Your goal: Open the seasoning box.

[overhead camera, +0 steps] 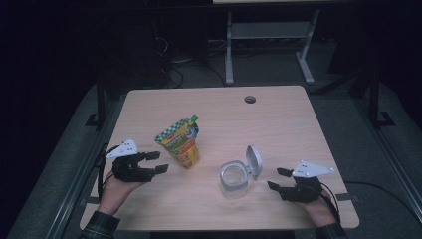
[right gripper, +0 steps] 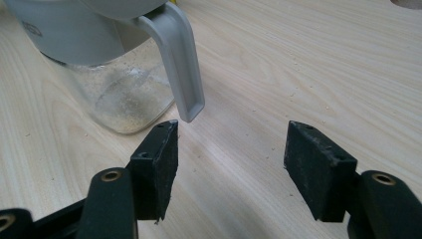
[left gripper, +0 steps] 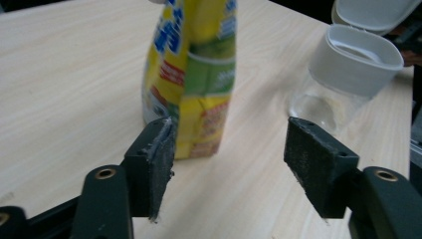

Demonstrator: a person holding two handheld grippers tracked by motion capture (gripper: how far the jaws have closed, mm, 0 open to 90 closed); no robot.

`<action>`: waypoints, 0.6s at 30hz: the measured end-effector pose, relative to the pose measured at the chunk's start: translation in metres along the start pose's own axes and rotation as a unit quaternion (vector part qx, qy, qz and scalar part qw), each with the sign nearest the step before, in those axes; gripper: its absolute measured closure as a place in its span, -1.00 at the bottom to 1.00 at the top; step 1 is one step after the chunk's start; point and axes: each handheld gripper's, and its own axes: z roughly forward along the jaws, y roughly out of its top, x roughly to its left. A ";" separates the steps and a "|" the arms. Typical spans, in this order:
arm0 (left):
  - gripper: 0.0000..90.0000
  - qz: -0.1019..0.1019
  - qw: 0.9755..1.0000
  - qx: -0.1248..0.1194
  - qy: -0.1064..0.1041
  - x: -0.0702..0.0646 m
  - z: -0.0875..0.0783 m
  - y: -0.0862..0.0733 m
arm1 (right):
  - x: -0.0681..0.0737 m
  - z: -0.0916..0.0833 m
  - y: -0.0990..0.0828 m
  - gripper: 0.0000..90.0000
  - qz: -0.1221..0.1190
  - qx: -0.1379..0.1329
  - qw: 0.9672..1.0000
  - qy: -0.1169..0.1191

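The table [overhead camera: 278, 124] carries a clear container [overhead camera: 234, 179], lid flipped up, near its front edge; the yellow-green pouch [overhead camera: 180, 142] stands upright to the container's left. The left gripper [overhead camera: 158, 162] sits just left of the pouch, jaws apart and empty; the right gripper [overhead camera: 278, 178] rests right of the container, jaws apart too. Likely step — between handlings. Next probably means closing on the pouch squarely, so it doesn't topple.
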 end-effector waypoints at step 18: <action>-0.30 0.022 0.999 -0.024 -0.020 0.016 0.010 0.025 | -0.001 0.000 0.000 -0.16 0.002 0.002 1.000 0.000</action>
